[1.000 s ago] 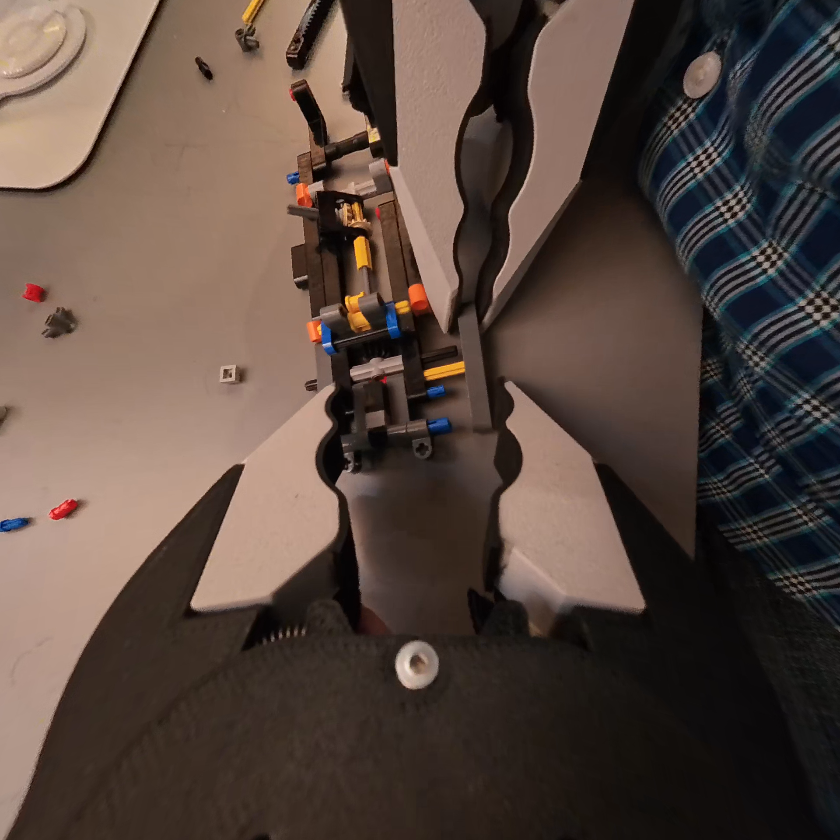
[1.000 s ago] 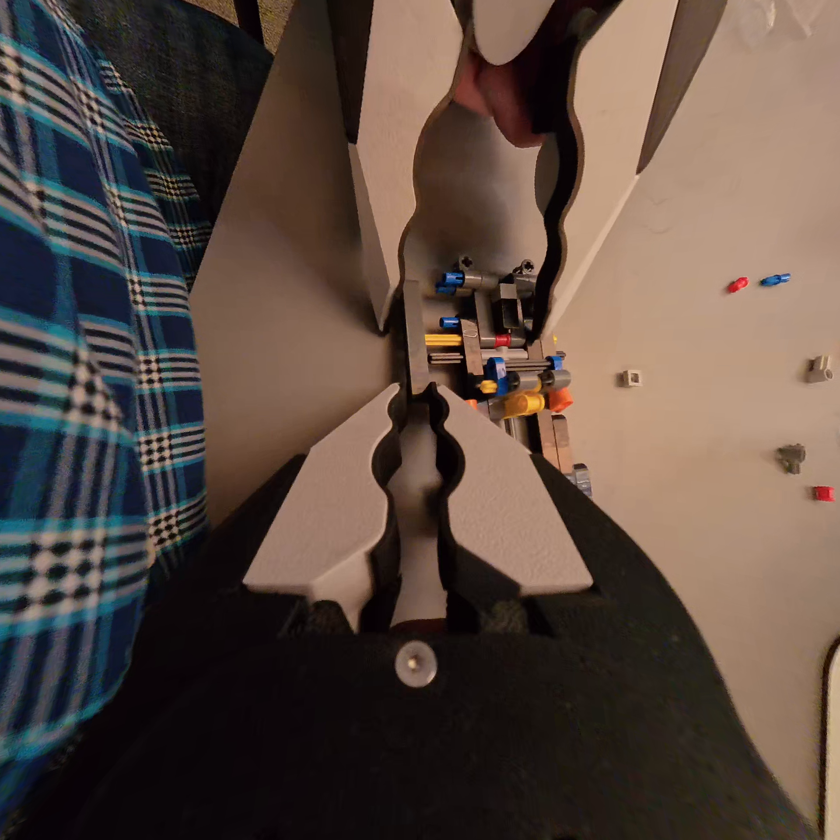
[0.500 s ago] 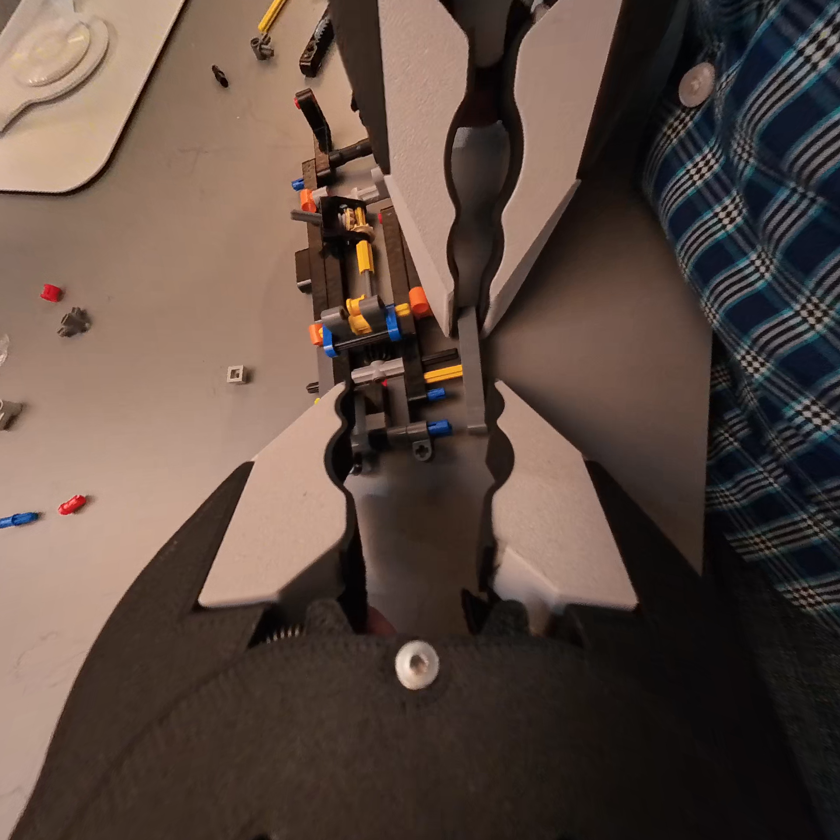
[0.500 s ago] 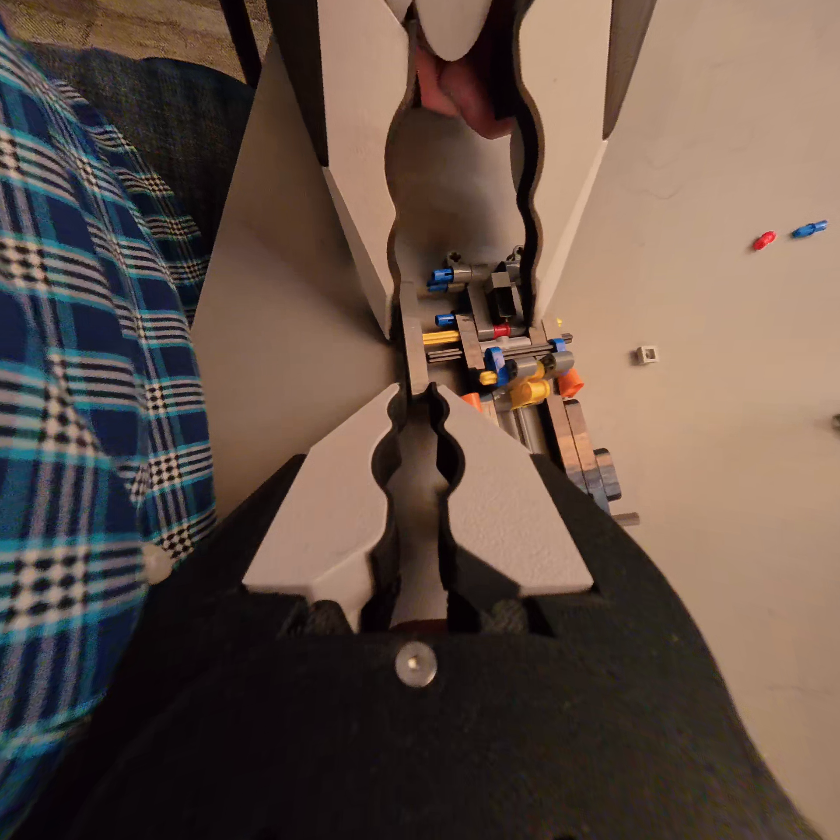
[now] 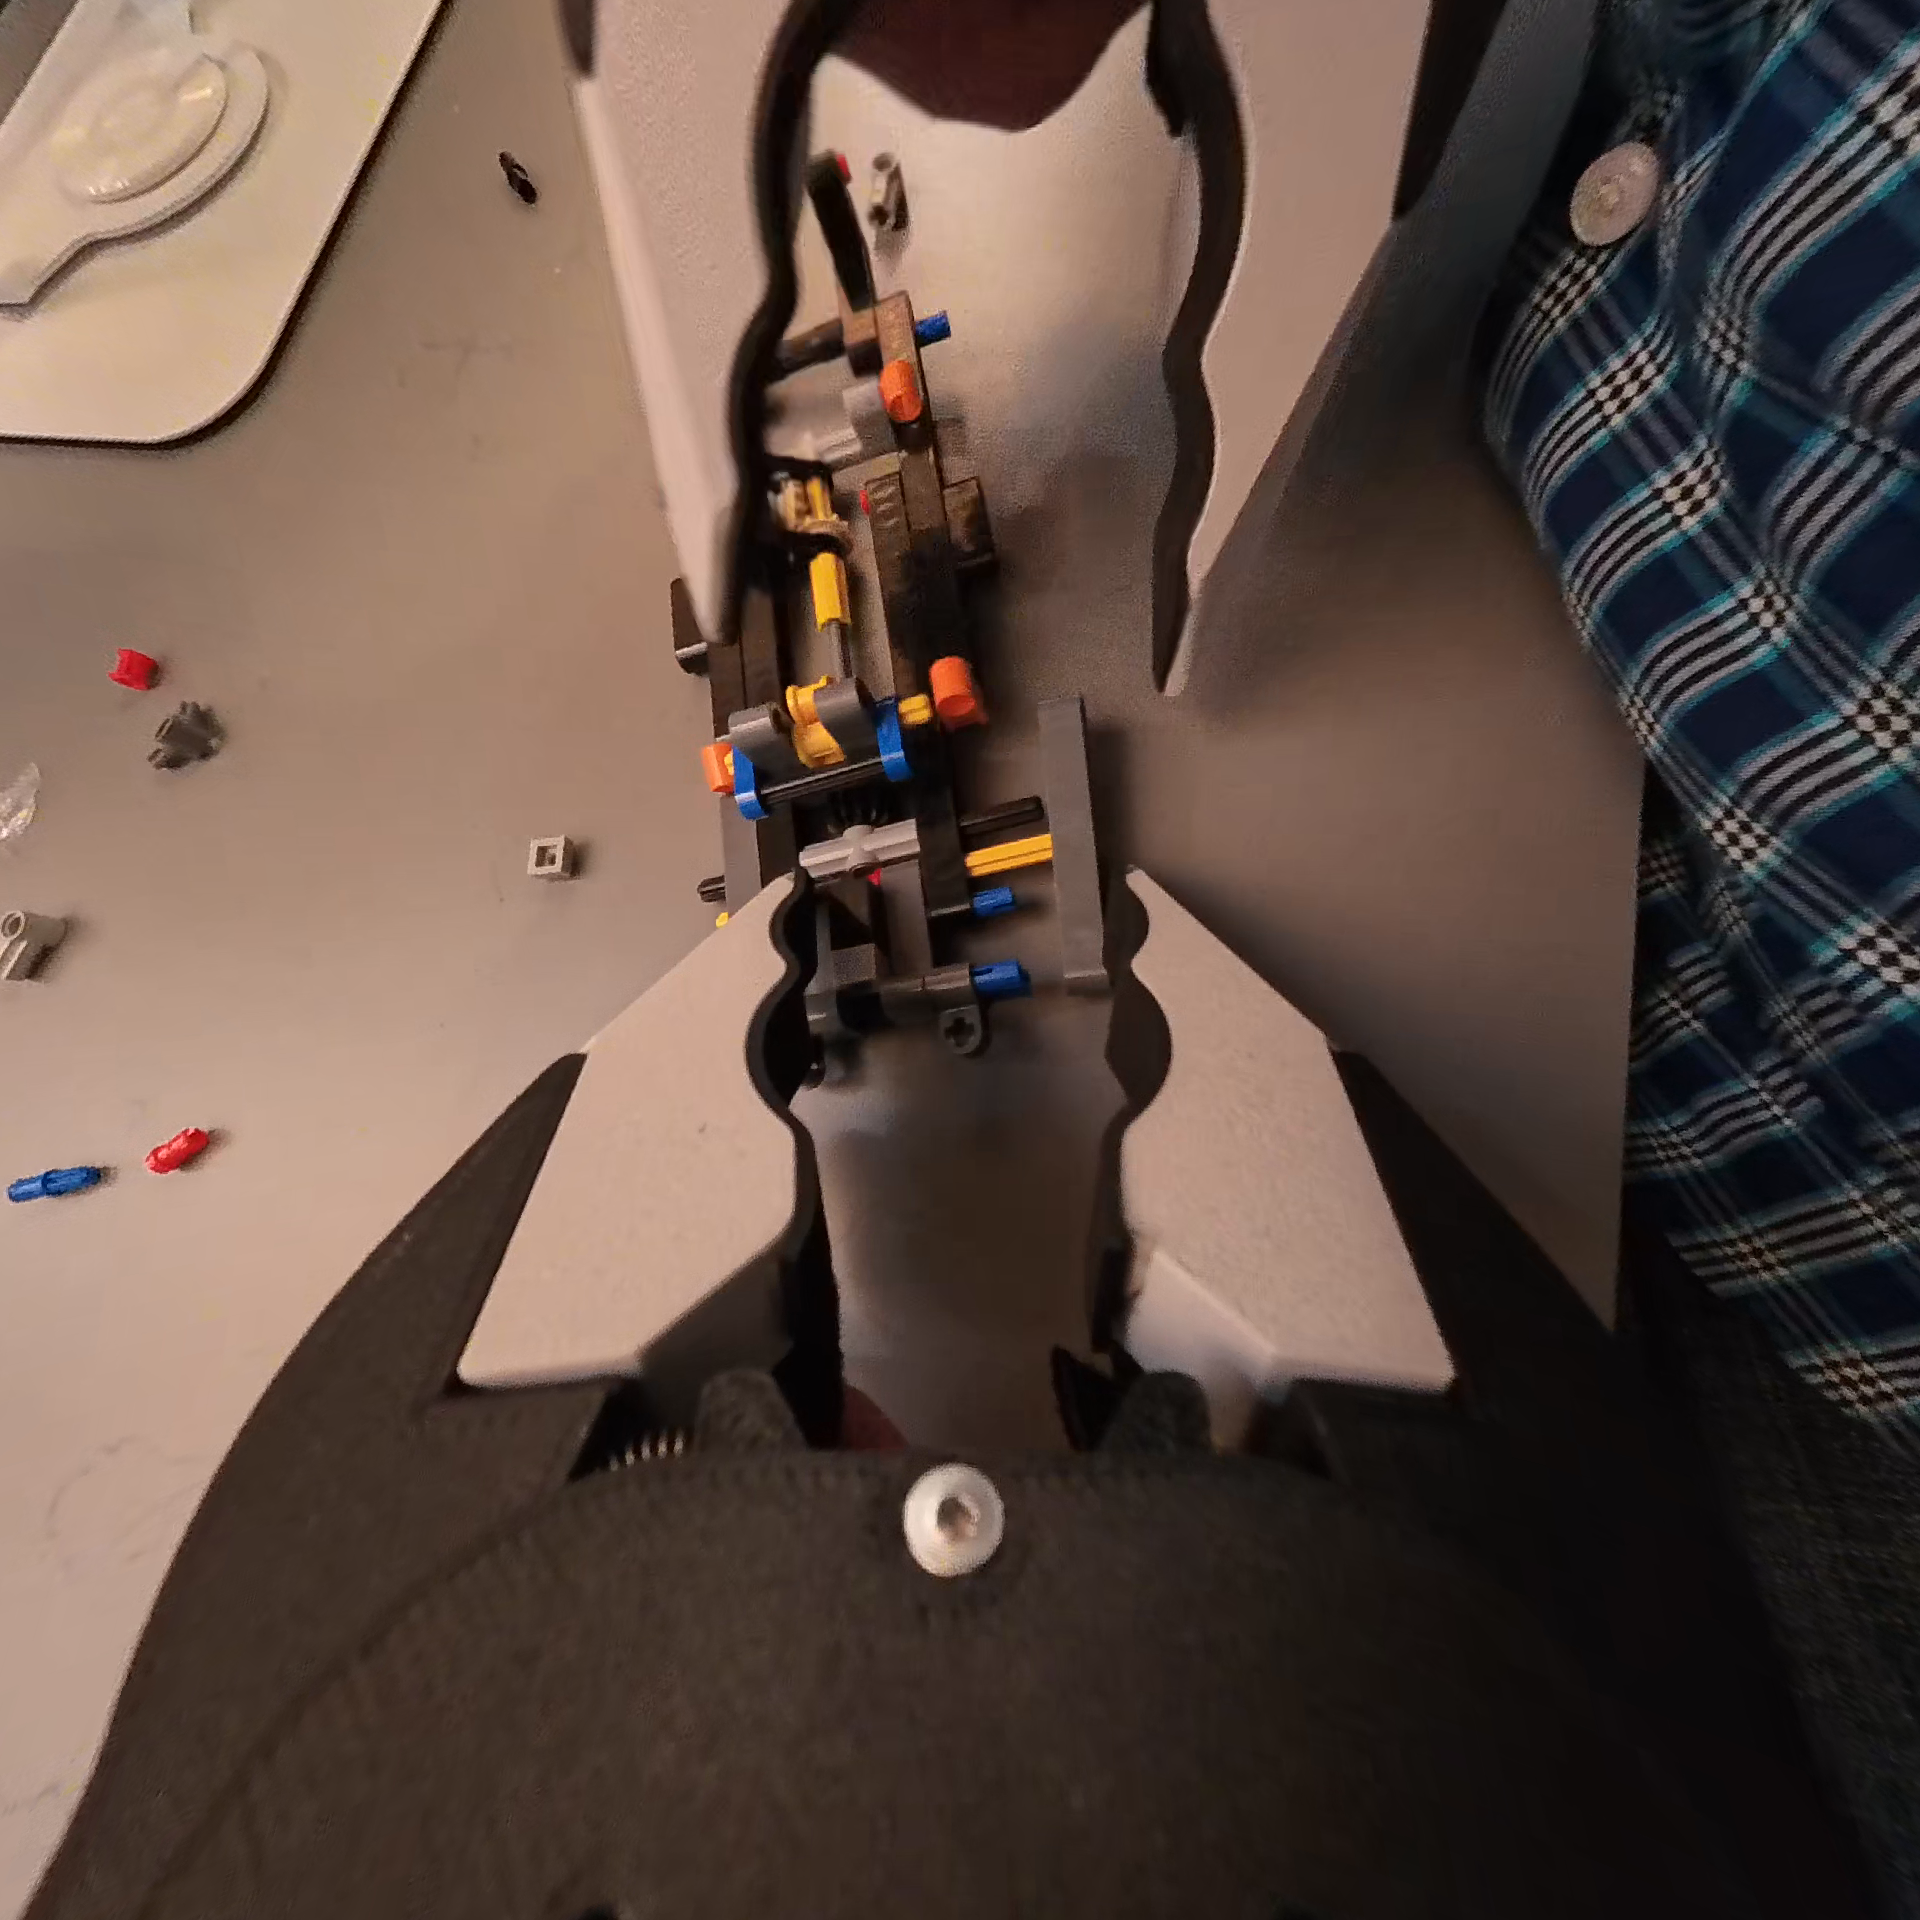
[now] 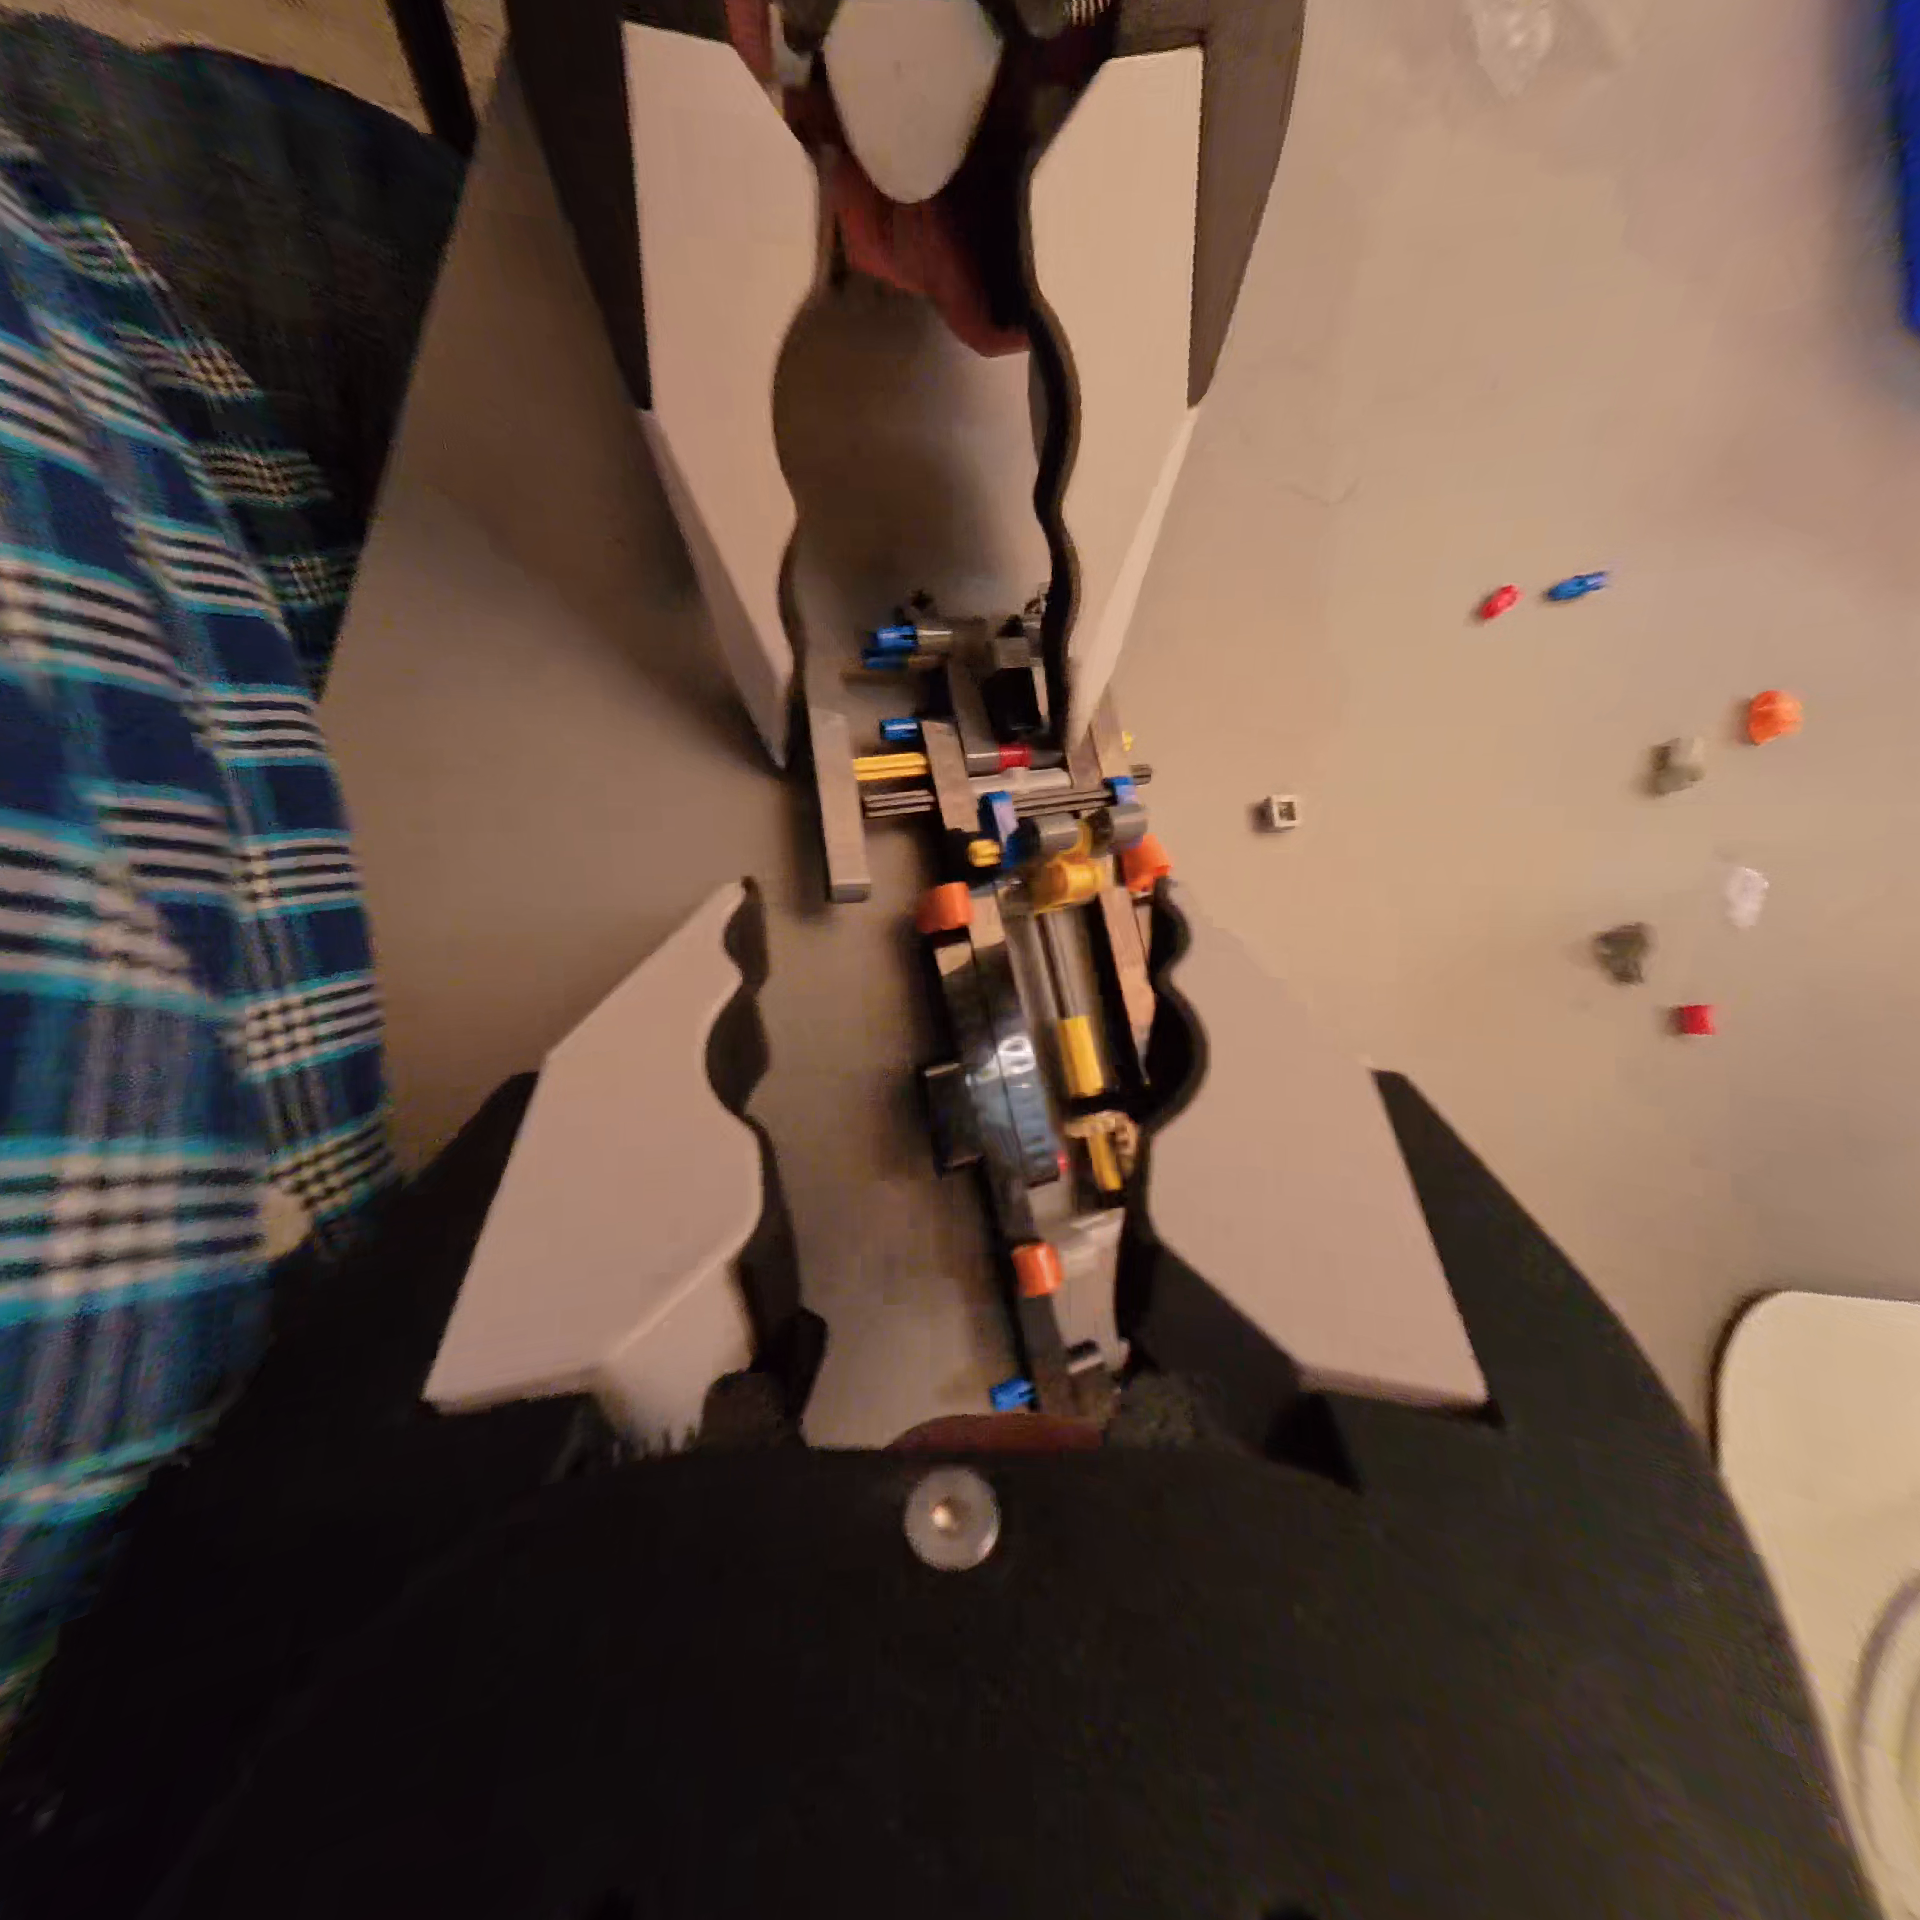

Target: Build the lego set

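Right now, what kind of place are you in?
Probably a desk or hobby table: a plain grey tabletop, a half-built lego model lying on it, and loose pieces like a red pin scattered around.

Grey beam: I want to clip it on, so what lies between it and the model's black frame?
In the left wrist view, a yellow axle, a black axle and a blue pin bridge the grey beam and black frame.

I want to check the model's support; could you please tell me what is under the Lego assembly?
The Lego assembly lies on the grey table. Bare tabletop shows around it; its underside and the surface directly beneath are covered.
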